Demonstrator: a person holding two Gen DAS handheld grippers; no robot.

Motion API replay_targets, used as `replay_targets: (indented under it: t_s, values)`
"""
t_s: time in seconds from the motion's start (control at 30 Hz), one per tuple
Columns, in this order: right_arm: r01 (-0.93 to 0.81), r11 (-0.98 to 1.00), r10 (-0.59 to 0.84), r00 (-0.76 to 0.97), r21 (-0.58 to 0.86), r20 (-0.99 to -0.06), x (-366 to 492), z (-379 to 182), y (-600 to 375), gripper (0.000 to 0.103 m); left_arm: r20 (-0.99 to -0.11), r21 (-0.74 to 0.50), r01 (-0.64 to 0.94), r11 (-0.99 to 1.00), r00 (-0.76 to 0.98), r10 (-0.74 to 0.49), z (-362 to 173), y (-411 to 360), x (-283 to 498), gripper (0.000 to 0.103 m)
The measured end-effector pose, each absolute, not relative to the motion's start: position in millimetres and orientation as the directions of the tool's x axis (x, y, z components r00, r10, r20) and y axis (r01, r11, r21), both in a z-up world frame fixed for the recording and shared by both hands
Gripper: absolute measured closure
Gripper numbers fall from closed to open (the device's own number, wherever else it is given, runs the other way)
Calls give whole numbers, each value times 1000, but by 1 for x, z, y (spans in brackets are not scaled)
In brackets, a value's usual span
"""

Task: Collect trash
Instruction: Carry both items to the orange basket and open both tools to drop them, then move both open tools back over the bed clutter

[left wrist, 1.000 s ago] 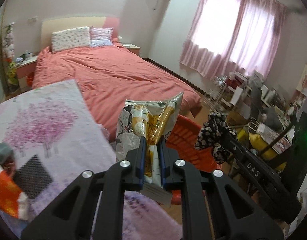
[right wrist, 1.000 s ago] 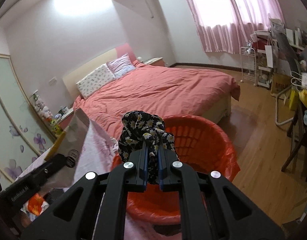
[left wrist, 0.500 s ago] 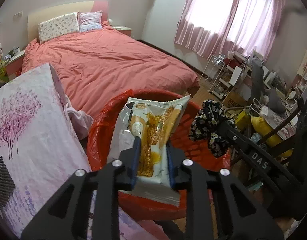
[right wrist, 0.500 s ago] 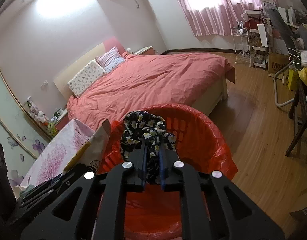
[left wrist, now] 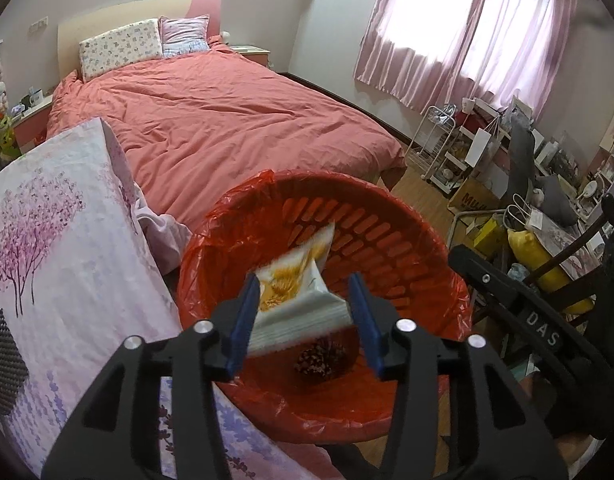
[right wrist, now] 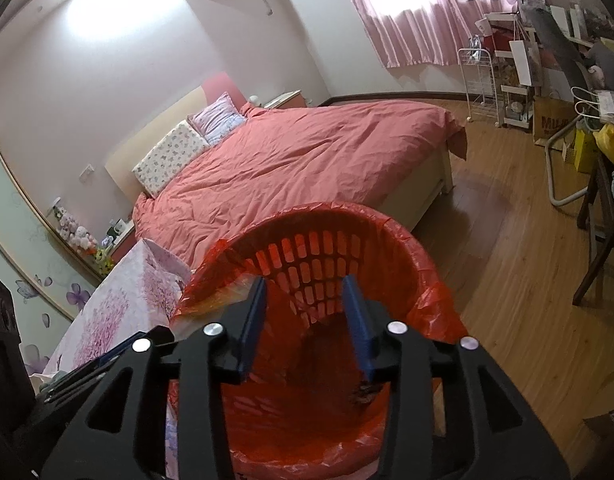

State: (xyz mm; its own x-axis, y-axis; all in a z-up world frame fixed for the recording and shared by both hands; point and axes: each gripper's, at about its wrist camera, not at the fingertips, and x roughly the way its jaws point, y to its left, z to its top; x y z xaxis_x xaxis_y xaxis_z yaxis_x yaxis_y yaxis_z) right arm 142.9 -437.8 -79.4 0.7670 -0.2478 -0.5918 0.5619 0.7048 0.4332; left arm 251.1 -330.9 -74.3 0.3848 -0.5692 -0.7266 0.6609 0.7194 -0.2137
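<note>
Hovering over the red-lined basket (left wrist: pixel 387 248), the left gripper (left wrist: pixel 305 320) had just been spreading its fingers; the snack packet (left wrist: pixel 295 292) lay loose between them, inside the basket, pads not pressing it. The right gripper (right wrist: pixel 305 320) had likewise just been parting its fingers and held nothing. The flowered cloth wad (left wrist: pixel 325 360) sat on the basket's bottom. Left of the basket stood a bench under a blossom-print cover (left wrist: pixel 59 248). Beyond lay the bed (left wrist: pixel 227 120), then pink curtains (left wrist: pixel 467 32).

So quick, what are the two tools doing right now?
Left tool: open, just let go; snack bag dropping into red bin.
Right tool: open, just released, empty.
</note>
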Motion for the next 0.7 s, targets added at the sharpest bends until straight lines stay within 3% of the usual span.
replay_targets:
  t_s: [0.37, 0.57, 0.7]
  values:
    - [570, 725, -287, 761, 388, -581, 139, -67, -431, 61, -719, -200, 635, 746, 421, -552, -56, -310, 247, 51]
    - [544, 762, -292, 773, 351, -564, 140, -53, -408, 61, -698, -182, 592, 785, 484, -527, -38, -268, 240, 43]
    - [506, 798, -276, 790, 328, -547, 142, -44, -385, 48, -679, -168, 552, 817, 536, -502, -25, -229, 233, 35]
